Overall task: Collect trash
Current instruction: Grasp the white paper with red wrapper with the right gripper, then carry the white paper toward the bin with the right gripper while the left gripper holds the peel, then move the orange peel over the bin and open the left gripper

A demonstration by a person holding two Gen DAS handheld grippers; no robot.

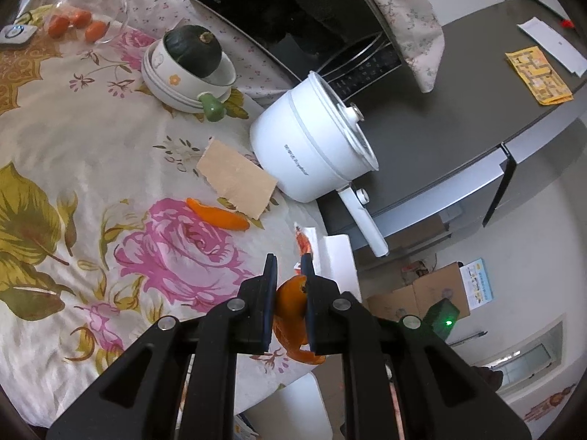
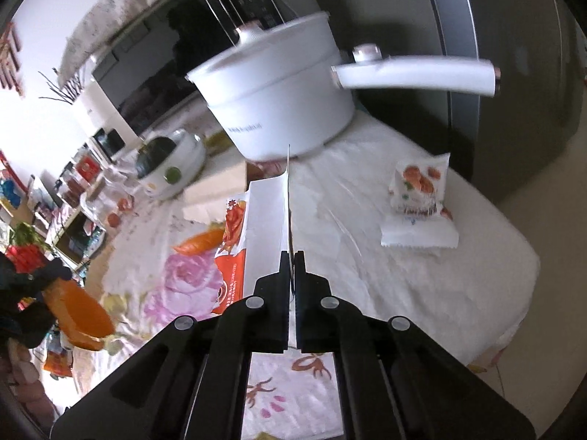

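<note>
The right gripper is pressed together on the edge of a flat white and orange wrapper, which stands edge-on between its pads and rises clear of the cloth; pinching the thin edge looks like the surest way to lift something that lies so flat. The left gripper pinches a curl of orange peel near the table's near edge, the peel hanging below the pads, apparently kept in hand while the other side collects.

More trash lies on the table: a second strip of orange peel beside a torn piece of cardboard, and, to the right, a sealed snack packet well apart from the rest.

The table wears a floral tablecloth with large pink roses. A white electric pot with a long handle stands at the far right, stacked bowls holding a dark squash sit further left, and a microwave stands behind. A grey fridge is beside the table, with cardboard boxes on the floor.
</note>
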